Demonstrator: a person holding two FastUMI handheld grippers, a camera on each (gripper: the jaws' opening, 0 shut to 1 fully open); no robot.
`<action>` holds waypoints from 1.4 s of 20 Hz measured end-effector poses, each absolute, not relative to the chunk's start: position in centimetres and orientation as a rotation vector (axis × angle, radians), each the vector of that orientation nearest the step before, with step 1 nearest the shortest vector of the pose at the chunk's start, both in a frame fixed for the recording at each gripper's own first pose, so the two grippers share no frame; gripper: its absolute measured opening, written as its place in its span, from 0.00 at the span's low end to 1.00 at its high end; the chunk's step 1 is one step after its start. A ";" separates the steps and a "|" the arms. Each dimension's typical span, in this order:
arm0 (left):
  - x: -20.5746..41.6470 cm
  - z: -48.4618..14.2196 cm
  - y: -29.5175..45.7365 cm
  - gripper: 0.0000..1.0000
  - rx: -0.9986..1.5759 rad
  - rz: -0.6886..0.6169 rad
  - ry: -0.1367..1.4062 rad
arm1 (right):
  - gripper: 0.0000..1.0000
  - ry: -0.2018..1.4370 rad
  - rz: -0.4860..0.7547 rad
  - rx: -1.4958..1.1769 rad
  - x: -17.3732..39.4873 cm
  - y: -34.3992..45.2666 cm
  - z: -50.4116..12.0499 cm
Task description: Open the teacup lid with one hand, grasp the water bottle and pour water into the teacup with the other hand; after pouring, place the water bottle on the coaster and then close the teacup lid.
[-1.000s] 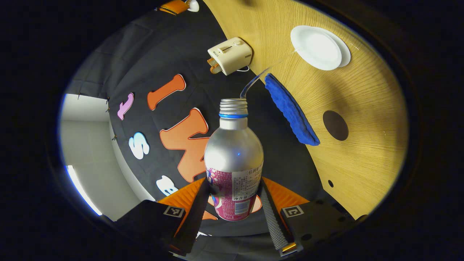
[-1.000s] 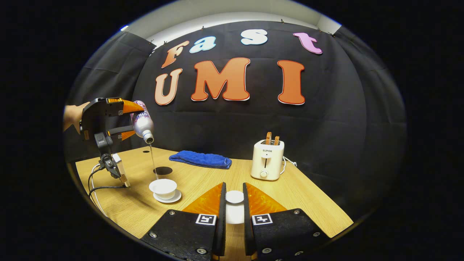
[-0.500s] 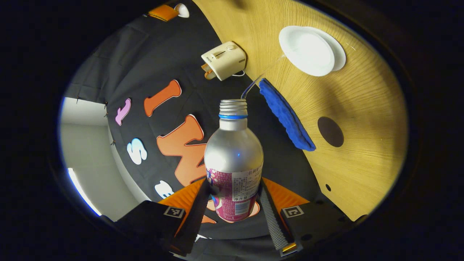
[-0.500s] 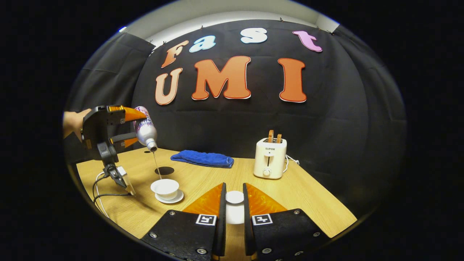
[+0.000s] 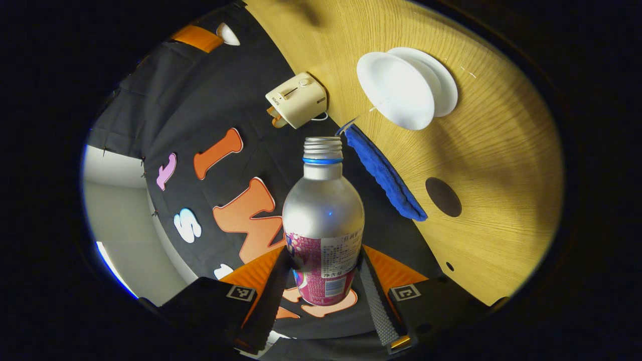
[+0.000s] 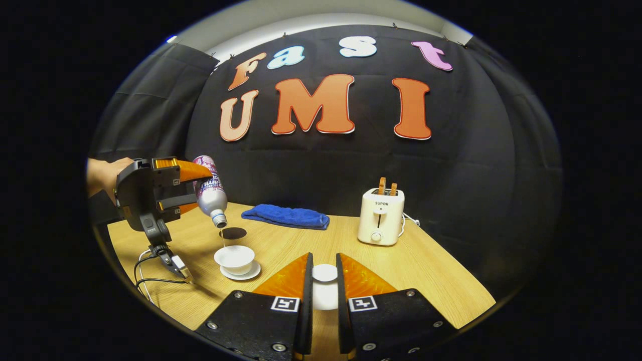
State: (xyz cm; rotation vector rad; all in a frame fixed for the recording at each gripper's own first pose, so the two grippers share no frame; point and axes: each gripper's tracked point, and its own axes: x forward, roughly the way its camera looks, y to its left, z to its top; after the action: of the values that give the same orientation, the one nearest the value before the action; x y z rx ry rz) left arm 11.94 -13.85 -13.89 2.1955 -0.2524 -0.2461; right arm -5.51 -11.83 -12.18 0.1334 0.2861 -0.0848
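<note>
- Here, my left gripper (image 5: 323, 281) pinches the water bottle (image 5: 323, 220) low on its labelled body, one finger pressed to each side, the neck tipped down ahead of the jaws toward the teacup (image 5: 395, 91).
- Seen from my right gripper view, that bottle (image 6: 210, 190) hangs mouth-down just above the teacup (image 6: 234, 258), which sits on its saucer (image 6: 241, 273); a thin thread of water runs between mouth and cup.
- My right gripper (image 6: 323, 296) holds the teacup lid (image 6: 324, 273) squeezed between its two fingers, well to the side of the cup.
- To pour well, I judge the mouth should stay over the cup's centre and the tilt ease back slowly, so the last drops fall inside the rim.
- Beyond the cup lies the dark round coaster (image 6: 233, 232), the bottle's next stop, with a blue cloth (image 6: 286, 216) and a toaster (image 6: 380, 216) farther along the table (image 6: 426, 281).
- How full the cup is, I cannot tell; the stream is faint, and the lid's lower part is hidden between my fingers.
</note>
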 end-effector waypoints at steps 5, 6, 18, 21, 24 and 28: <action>11.8 -13.9 -14.0 0.80 2.177 -0.243 -0.271 | 0.22 0.288 -0.068 0.131 -5.0 -10.9 -11.9; 11.7 -13.7 -14.1 0.85 2.169 -0.242 -0.277 | 0.22 0.287 -0.062 0.130 -4.9 -10.7 -11.7; 11.5 -5.9 -12.2 0.78 1.687 -0.083 -0.372 | 0.22 0.253 -0.022 0.128 -2.3 -7.5 -9.1; 12.0 -4.5 -10.0 0.81 1.448 -0.046 -0.339 | 0.22 0.243 -0.008 0.121 -1.3 -6.2 -8.3; 12.3 -4.1 -8.4 0.81 1.206 -0.030 -0.312 | 0.22 0.225 0.004 0.110 -0.4 -4.8 -7.4; 13.2 -4.8 -7.0 0.81 0.836 -0.056 -0.224 | 0.22 0.219 0.019 0.110 0.6 -3.4 -6.8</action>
State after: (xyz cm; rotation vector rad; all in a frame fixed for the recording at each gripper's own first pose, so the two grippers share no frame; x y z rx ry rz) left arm 13.21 -7.04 -4.84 0.8358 -0.2242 -0.0556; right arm 0.55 -3.44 -6.81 0.1098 0.2193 0.0186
